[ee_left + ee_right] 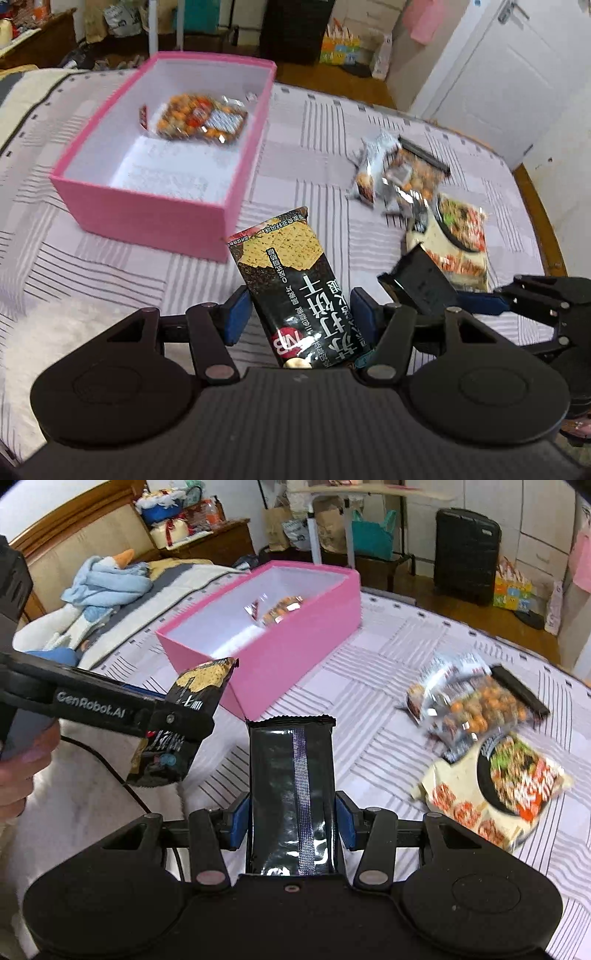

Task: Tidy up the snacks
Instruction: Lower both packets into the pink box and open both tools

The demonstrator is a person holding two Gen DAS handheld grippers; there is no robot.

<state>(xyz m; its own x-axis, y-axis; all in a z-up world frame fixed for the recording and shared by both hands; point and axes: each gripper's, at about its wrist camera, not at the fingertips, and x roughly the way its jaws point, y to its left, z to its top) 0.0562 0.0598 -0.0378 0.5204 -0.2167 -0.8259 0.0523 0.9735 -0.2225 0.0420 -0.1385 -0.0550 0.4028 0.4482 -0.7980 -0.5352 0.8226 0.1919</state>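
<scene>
Pink box (pixel 155 206) far left on bed (pixel 314 122), 1 nut bag (pixel 195 116) inside. L gripper (pixel 295 314) jaws part-open, clamped on cracker pack (pixel 291 280), lengthwise btwn pads. R gripper (pixel 291 819) same, gripping black pack (pixel 291 794) seam-up. Loose snacks (pixel 480 709) far right.

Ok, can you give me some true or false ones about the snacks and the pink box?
1. The pink box has one snack bag in it. True.
2. The left gripper holds nothing. False: it is shut on a black cracker pack.
3. The right gripper holds a black pack. True.
4. The box has its lid on. False: it is open on top.
5. Some snacks still lie on the bed outside the box. True.
</scene>
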